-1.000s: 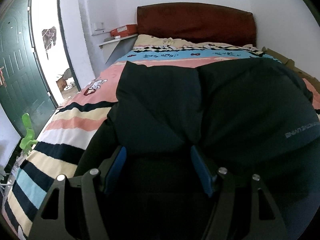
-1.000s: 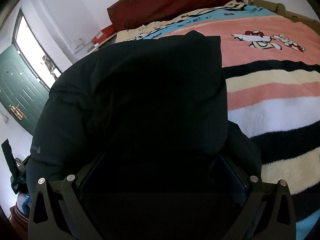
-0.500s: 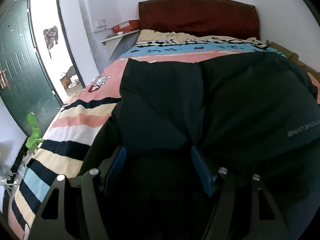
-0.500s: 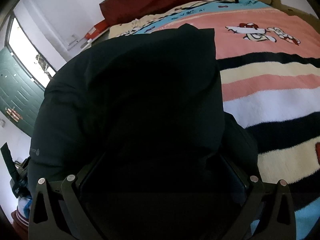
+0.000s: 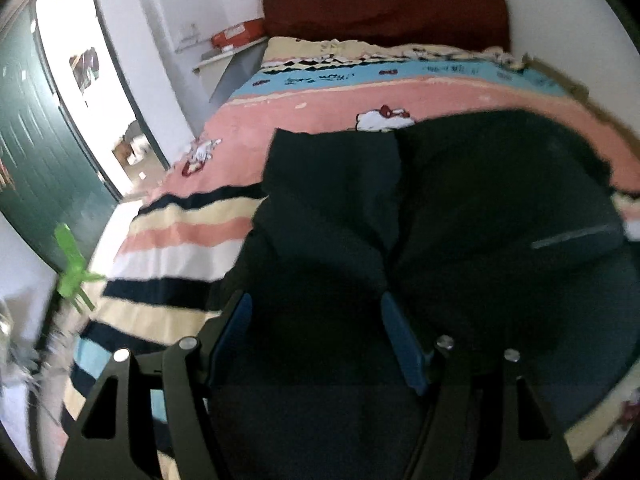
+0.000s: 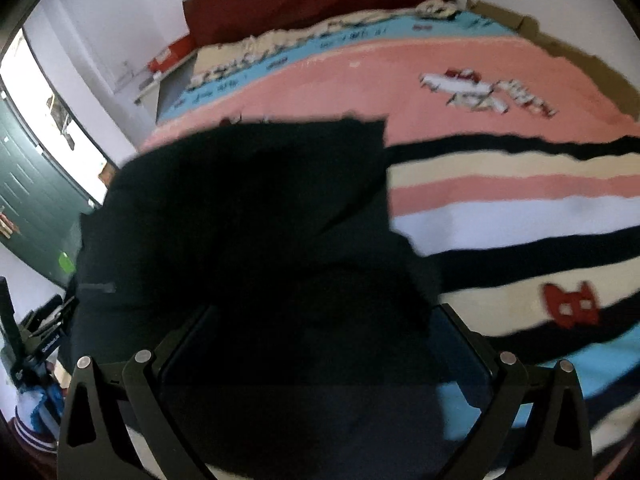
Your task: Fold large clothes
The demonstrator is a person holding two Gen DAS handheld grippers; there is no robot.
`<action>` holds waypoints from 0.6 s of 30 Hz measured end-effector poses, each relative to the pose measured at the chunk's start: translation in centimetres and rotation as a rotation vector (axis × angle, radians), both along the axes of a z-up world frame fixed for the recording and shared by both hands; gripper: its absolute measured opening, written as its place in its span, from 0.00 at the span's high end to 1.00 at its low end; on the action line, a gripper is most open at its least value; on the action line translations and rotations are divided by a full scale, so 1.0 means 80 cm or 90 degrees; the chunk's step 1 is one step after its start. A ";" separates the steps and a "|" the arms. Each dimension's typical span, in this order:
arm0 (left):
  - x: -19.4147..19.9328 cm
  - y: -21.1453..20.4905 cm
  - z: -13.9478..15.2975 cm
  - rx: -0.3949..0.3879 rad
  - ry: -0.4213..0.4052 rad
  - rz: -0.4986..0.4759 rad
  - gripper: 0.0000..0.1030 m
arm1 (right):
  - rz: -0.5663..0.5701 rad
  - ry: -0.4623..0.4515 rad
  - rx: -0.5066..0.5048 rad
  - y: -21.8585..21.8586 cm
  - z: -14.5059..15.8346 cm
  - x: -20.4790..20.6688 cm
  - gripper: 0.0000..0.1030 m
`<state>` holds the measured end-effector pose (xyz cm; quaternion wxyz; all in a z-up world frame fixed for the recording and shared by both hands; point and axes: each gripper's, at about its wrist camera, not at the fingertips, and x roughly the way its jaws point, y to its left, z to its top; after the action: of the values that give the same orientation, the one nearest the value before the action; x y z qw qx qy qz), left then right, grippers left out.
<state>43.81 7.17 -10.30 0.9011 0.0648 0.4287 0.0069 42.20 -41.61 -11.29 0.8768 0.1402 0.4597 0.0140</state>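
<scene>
Lying on one striped blanket: one black jacket. Two grippers, left gripper and right gripper, jaws spread wide, fabric bunched between; grip unclear.

Nothing here reads cleanly for me. In my left view, the pale logo on the jacket at the right of the frame is smeared to a grey streak. The dark writing along the blue band of the blanket near the top is too blurred to make out, and so is the white label on the orange box. In my right view, small white lettering on a black strap at lower left stays unreadable.
</scene>
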 end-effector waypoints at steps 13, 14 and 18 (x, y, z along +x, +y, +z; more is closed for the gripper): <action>-0.005 0.144 0.022 -0.228 0.081 0.037 0.36 | -0.033 0.014 0.072 -0.054 0.024 -0.035 0.01; 0.002 0.152 0.015 -0.250 0.094 0.035 0.36 | -0.029 0.025 0.083 -0.053 0.014 -0.025 0.01; 0.028 0.161 -0.010 -0.304 0.121 0.016 0.35 | -0.029 0.052 0.102 -0.053 -0.018 0.008 0.01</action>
<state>46.01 20.03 -11.10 0.8465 -0.1544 0.5016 -0.0895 42.82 -45.86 -12.75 0.8434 0.2208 0.4891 0.0255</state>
